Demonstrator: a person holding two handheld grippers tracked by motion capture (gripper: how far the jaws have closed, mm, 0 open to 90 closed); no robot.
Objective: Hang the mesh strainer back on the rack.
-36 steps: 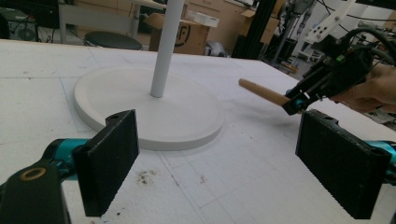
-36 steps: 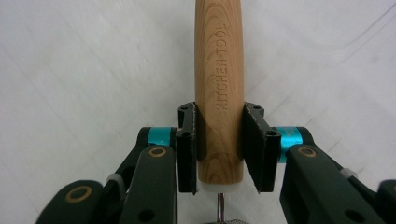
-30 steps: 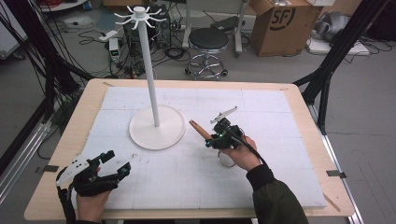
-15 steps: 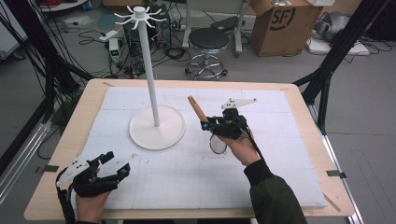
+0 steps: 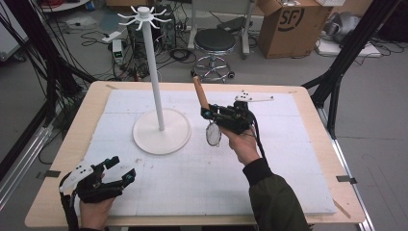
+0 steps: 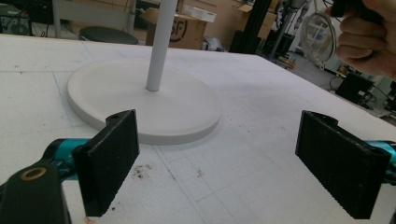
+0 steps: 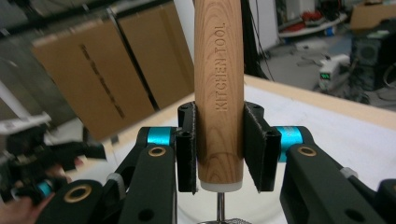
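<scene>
Where the two black pads (image 7: 187, 149) of the right gripper (image 7: 219, 149) meet, they press on either side of a wooden handle (image 7: 219, 88) stamped KITCHEN TOOL, close to its lower end, where a white collar and a thin metal stem leave the wood. Seen from the high view, this handle (image 5: 199, 94) points up and away from the person, tilted toward the stand, and a small round mesh strainer head (image 5: 213, 134) hangs below the right gripper (image 5: 207, 113), clear of the white mat (image 5: 269, 159). One second ago the same tool lay low, near the mat beside the stand's base, with the handle nearly level; half a second ago it was partly raised; now it sits higher and farther up the table, and the handle stands steeper. The right hand (image 5: 243, 142) has risen with it, its dark sleeve (image 5: 274, 197) trailing toward the table's near edge.

The left gripper (image 5: 120, 171) rests at the near left corner of the mat, its pads (image 6: 109, 163) held wide apart with bare mat between them. Its place matches both earlier frames. In the left gripper view, the strainer head (image 6: 317, 35) hangs beside the right hand at the upper right.

Between the two grippers stands the white stand: a round base (image 5: 161, 132) flat on the mat and a tall pole (image 5: 153, 72) topped with radiating pegs (image 5: 142, 17). It is unmoved across all three frames. The wooden table (image 5: 72, 144) frames the mat.
</scene>
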